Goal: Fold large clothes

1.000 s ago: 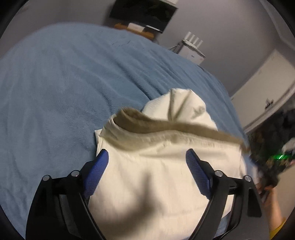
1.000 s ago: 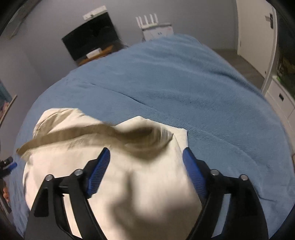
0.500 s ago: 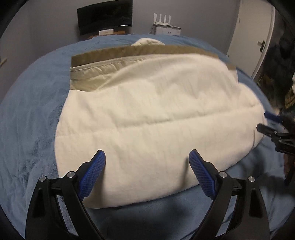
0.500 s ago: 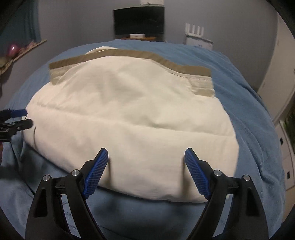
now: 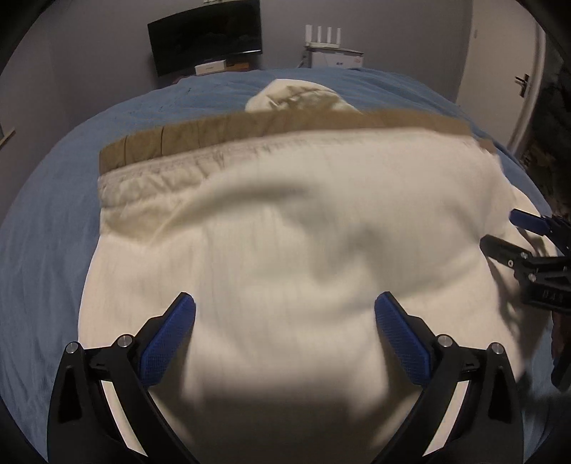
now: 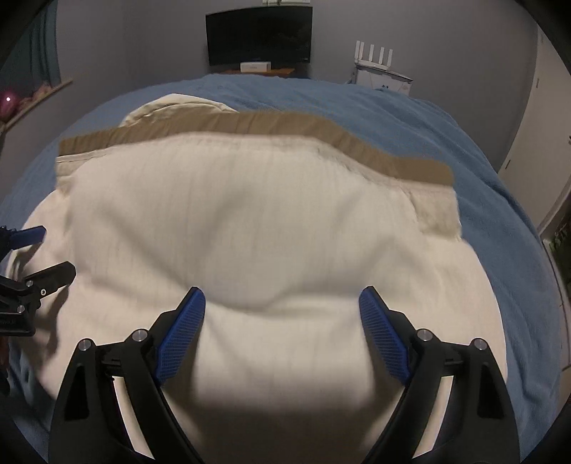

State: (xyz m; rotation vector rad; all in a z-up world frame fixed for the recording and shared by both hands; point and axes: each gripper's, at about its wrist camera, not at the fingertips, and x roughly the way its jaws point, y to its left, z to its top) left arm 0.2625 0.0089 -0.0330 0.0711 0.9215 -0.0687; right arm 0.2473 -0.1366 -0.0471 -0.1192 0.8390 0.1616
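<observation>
I am looking down at the cream garment (image 5: 285, 228) lying spread over the blue blanket (image 5: 46, 221) on the bed, directly under and ahead of both tongs. Its tan band (image 5: 249, 128) is running across the far edge, and a cream hood-like lump (image 5: 296, 94) is poking out beyond it, though motion blur is making me unsure of what that part is. My left gripper (image 5: 284, 314) is hanging over the near left part of the fabric with its blue pads (image 5: 167, 342) spread wide and nothing between them. My right gripper (image 6: 282, 307) is hanging over the near right part, likewise released and gripping nothing. Whether either is brushing the cloth, I cannot tell. Against the far wall a dark monitor (image 6: 258, 34) and a white router (image 6: 374, 60) are standing.
</observation>
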